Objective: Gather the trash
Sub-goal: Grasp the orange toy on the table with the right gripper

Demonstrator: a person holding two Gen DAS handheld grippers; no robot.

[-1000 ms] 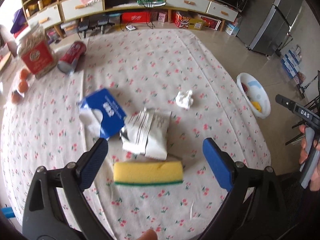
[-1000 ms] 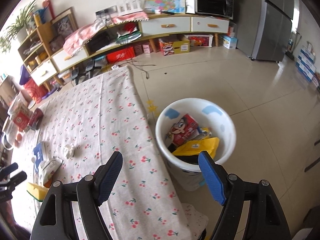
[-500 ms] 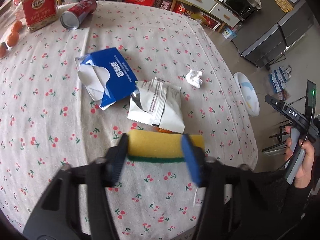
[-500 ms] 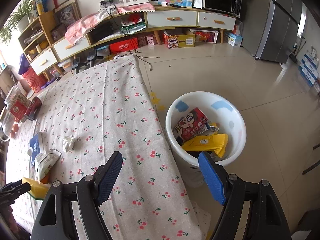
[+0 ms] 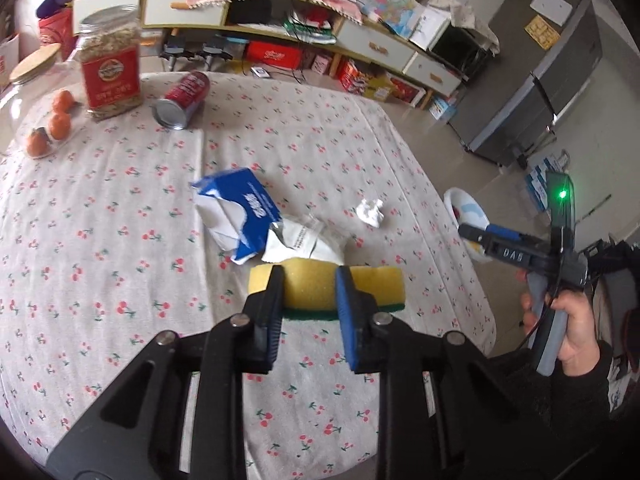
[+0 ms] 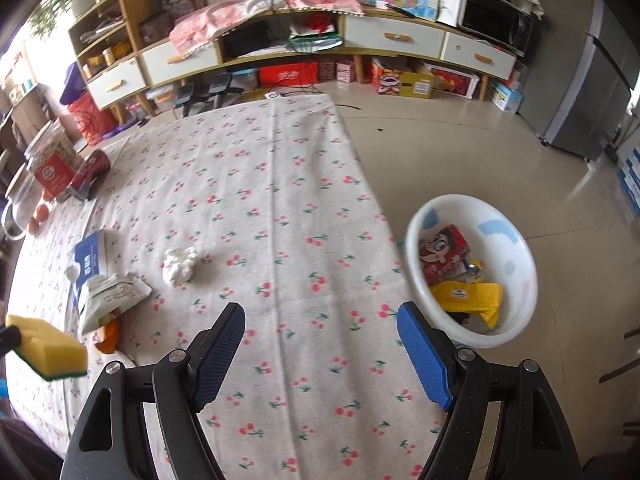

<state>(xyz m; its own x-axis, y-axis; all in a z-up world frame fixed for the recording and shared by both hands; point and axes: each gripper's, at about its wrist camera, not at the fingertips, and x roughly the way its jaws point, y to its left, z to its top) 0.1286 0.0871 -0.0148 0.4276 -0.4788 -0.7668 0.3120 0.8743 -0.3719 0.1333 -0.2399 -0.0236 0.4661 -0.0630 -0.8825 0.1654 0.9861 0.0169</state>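
My left gripper [image 5: 310, 280] is closing on a yellow sponge with a green underside [image 5: 372, 286], and its pads squeeze the sponge's middle. The sponge [image 6: 48, 350] hangs lifted off the cherry-print tablecloth [image 6: 280, 208]. Behind it lie a white snack packet [image 5: 304, 240], a torn blue carton [image 5: 240, 212] and a crumpled tissue [image 5: 371, 212]. My right gripper [image 6: 320, 340] stands open with nothing between its fingers, over the table's right part near the tissue [image 6: 180, 265]. A white bin [image 6: 516, 256] on the floor holds wrappers.
At the table's far left stand a jar with a red label [image 5: 110, 68], a red can on its side [image 5: 184, 98] and small oranges [image 5: 60, 124]. A person's hand [image 5: 568, 320] holds the right gripper. Low shelves [image 6: 280, 52] and a fridge [image 6: 596, 80] stand beyond.
My left gripper's jaws went from wide apart to squeezed on the sponge, and the sponge came up off the cloth. My right gripper swung left from above the bin to over the table.
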